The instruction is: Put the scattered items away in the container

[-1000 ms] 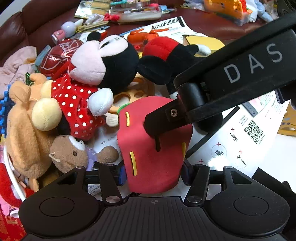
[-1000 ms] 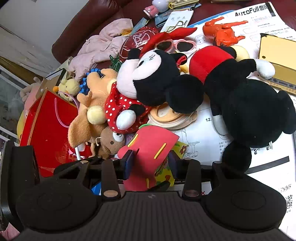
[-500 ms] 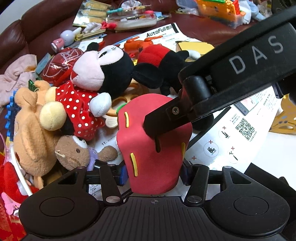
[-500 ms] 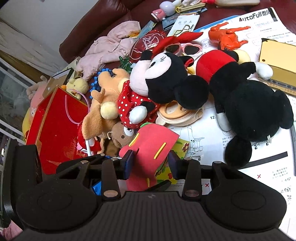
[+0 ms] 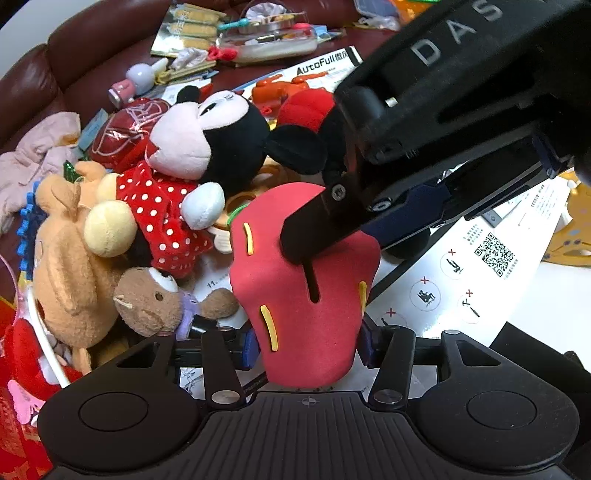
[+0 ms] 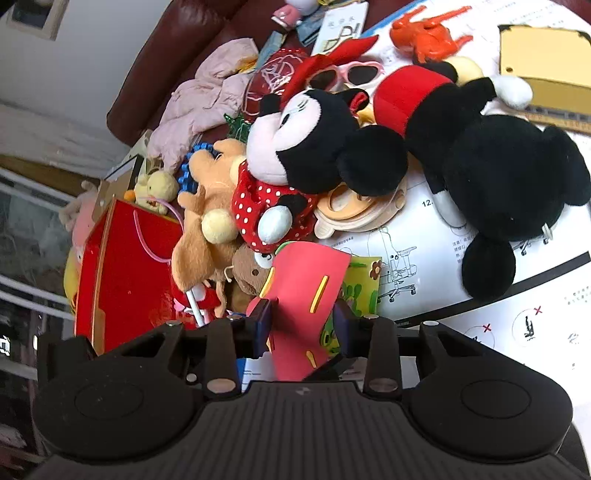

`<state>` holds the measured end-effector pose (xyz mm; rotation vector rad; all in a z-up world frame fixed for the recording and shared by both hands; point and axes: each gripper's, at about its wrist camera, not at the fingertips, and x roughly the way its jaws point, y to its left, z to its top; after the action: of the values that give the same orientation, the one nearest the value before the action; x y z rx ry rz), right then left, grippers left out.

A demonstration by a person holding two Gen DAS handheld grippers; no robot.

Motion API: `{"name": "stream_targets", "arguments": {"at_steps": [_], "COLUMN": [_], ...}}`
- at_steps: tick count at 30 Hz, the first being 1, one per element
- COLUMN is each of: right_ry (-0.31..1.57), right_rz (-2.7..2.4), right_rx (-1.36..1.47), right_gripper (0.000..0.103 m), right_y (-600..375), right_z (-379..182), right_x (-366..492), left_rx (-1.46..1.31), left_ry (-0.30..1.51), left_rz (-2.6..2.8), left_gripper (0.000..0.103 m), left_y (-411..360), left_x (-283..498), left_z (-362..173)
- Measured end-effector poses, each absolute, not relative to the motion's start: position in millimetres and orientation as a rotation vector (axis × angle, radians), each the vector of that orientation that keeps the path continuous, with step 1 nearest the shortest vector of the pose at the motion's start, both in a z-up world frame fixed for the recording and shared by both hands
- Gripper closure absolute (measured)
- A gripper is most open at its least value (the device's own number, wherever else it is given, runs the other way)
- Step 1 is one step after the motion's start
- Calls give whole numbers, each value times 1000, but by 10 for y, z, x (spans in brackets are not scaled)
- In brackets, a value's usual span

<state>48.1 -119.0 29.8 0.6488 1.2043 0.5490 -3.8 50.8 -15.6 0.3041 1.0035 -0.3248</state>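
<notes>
A: While both tools are on it, where's the red foam piece [image 5: 306, 295] sitting?

B: Btwn the jaws of the left gripper [image 5: 306, 341], low centre of the left wrist view. Blue pads press its two sides, so it's clamped. Jaws have just been closing a bit further, w/ the foam btwn them. It's curved, w/ yellow slit marks and one dark slot.

A: And the right gripper [image 6: 301, 323]?

B: Also clamped on the same foam piece, pads on both edges in its own view. From the left cam, its black finger lies across the foam's upper right part.

A: Container?

B: Red box [image 6: 125, 273] w/ a pink cord handle, at the left of the right wrist view, beside the toy pile. The foam is not in it; it's held above the white instruction sheet [image 6: 424, 229].

A: What else is near?

B: Minnie plush [image 5: 207, 147] in a red polka-dot dress just left of and behind the foam. Tan plush [image 5: 66, 258] left of her, small brown bear [image 5: 155, 299] below her, close to the left pad. Mickey plush [image 6: 491, 166] lies face down on the sheet, to the right. A yellow-green foam panel [image 6: 362, 280] sits right behind the red one. Orange toy [image 6: 424, 29] and pink sunglasses [image 6: 354, 72] further back, on the dark red sofa [image 5: 74, 48].
</notes>
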Motion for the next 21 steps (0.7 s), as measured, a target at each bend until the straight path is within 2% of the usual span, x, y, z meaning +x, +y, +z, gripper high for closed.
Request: {"name": "stream_targets", "arguments": {"at_steps": [3, 7, 11, 13, 18, 21], "right_ry": [1212, 1217, 1222, 1223, 1217, 1215], "right_rz": [541, 522, 522, 529, 515, 505], "right_rx": [679, 680, 681, 680, 673, 669], "right_gripper": [58, 66, 67, 66, 56, 56], "right_y": [-1205, -1205, -1198, -1196, -1198, -1223], "right_z": [274, 254, 232, 226, 197, 169], "right_x": [498, 496, 510, 521, 539, 550], "left_rx": [306, 301, 296, 290, 222, 191], "left_ry": [1003, 1010, 1017, 1017, 1032, 1035], "left_rz": [-322, -322, -324, -321, -312, -310], "left_gripper": [52, 52, 52, 50, 30, 29], "left_y": [504, 515, 523, 533, 640, 694], "left_x": [-42, -34, -18, -8, 83, 147], "left_z": [-173, -202, -219, -220, -179, -132]}}
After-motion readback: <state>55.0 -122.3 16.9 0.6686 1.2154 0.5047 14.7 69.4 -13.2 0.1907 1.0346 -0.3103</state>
